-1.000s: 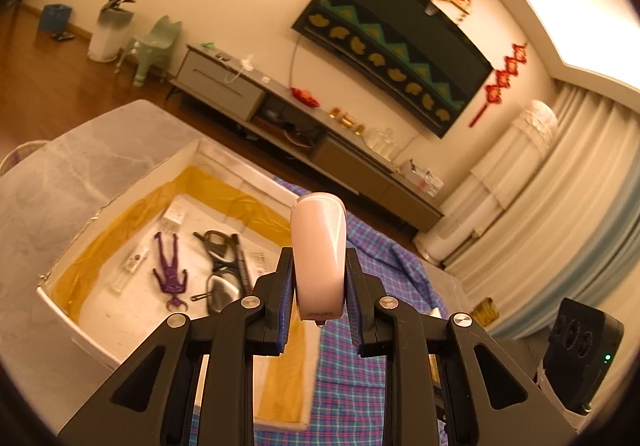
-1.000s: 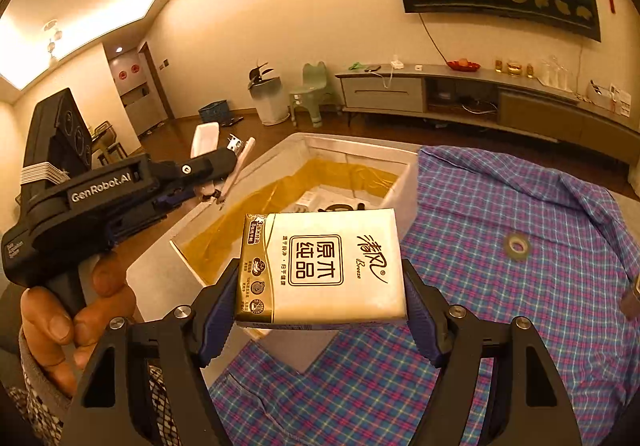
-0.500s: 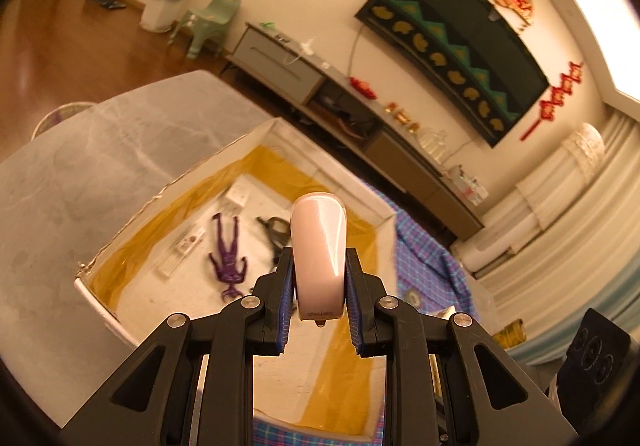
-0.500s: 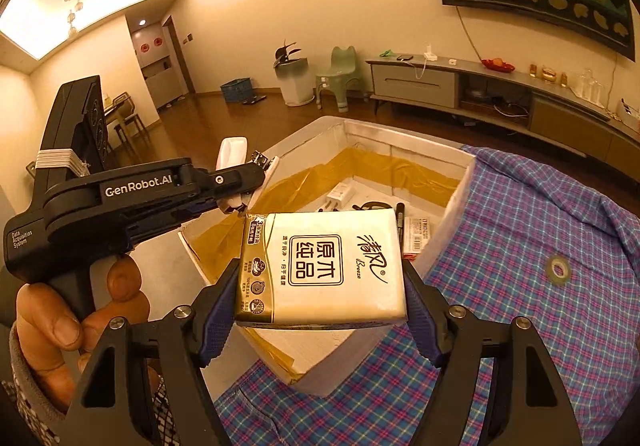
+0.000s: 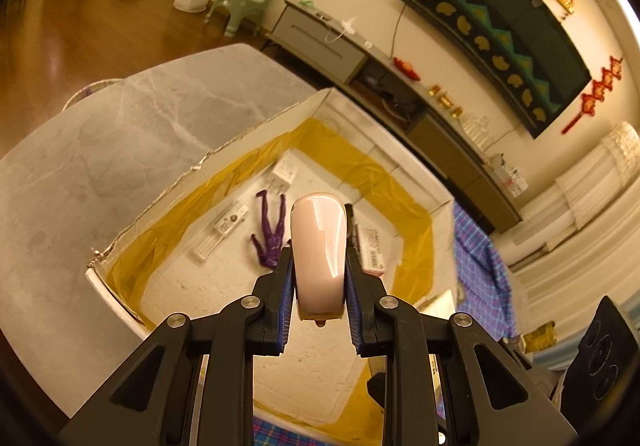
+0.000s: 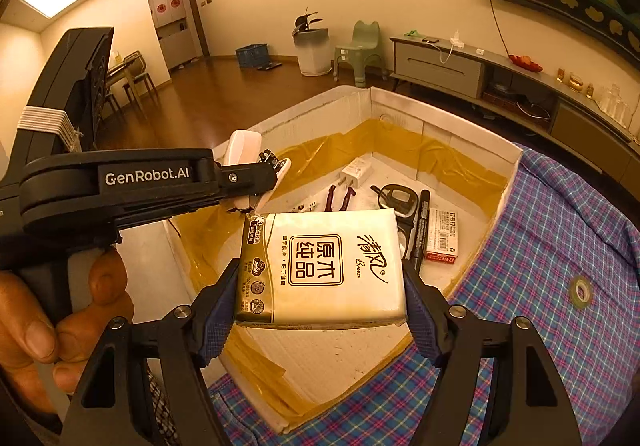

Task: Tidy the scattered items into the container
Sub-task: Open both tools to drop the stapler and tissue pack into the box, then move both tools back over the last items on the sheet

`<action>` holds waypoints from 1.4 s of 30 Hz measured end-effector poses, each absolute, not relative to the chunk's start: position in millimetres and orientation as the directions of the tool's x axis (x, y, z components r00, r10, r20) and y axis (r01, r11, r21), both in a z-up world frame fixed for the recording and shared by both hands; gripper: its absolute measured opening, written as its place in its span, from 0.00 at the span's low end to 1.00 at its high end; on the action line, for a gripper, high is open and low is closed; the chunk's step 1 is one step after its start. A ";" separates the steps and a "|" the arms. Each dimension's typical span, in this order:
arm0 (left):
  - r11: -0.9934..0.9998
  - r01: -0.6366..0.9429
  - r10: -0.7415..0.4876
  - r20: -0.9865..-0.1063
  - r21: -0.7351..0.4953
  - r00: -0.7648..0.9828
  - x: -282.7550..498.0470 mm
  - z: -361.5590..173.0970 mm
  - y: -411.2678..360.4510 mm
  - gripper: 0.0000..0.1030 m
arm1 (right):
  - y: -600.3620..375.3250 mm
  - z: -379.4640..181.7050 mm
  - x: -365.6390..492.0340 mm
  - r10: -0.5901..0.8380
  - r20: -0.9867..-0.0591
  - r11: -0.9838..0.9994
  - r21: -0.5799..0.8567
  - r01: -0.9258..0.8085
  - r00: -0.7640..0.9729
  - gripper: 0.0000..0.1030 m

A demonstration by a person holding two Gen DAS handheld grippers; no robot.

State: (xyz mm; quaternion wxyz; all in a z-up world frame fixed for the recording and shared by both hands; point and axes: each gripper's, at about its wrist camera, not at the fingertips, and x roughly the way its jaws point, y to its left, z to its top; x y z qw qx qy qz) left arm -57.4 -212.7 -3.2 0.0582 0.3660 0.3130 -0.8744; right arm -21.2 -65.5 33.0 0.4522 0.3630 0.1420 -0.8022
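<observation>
Grey marble table, box below. Right claw clamped on soft, light tissue pack, gripped at short ends; left claw clamped on slick pink clipper.

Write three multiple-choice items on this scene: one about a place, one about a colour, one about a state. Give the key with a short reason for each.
1. Where does the roll of tape lie?
A. On the checked cloth, outside the box
B. Inside the box, beside the marker
C. On the bare grey tabletop

2. What colour is the small figure lying in the box?
A. Green
B. Purple
C. Red

3. What is the right gripper doing?
A. Standing open and empty
B. Shut with nothing between its fingers
C. Shut on the tissue pack

Key:
1 A: the tape rests on the cloth to the right of the box wall.
2 B: the left wrist view shows it plainly purple on the white floor of the box.
3 C: both pads press against the pack's sides.
</observation>
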 end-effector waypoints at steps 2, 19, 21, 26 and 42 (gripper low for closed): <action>-0.796 0.344 0.122 -0.688 -0.498 -0.715 -57.8 -7.1 -213.2 0.23 | -69.4 28.5 -22.8 -0.615 -0.722 -0.544 0.098 0.834 -0.316 0.72; -0.788 0.364 0.127 -0.710 -0.496 -0.693 -61.9 -11.0 -213.3 0.30 | -76.3 15.7 -29.8 -0.577 -0.756 -0.550 0.081 0.831 -0.308 0.73; -0.780 0.359 0.140 -0.702 -0.513 -0.698 -61.5 -10.7 -213.9 0.33 | -76.1 15.7 -29.9 -0.577 -0.756 -0.553 0.082 0.829 -0.310 0.73; -0.768 0.357 0.154 -0.694 -0.532 -0.704 -61.5 -10.0 -214.6 0.34 | -75.7 15.5 -30.6 -0.582 -0.751 -0.558 0.090 0.825 -0.312 0.73; -0.735 0.352 0.161 -0.653 -0.579 -0.740 -56.7 -3.3 -219.8 0.36 | -68.4 15.9 -30.5 -0.610 -0.730 -0.555 0.117 0.824 -0.307 0.73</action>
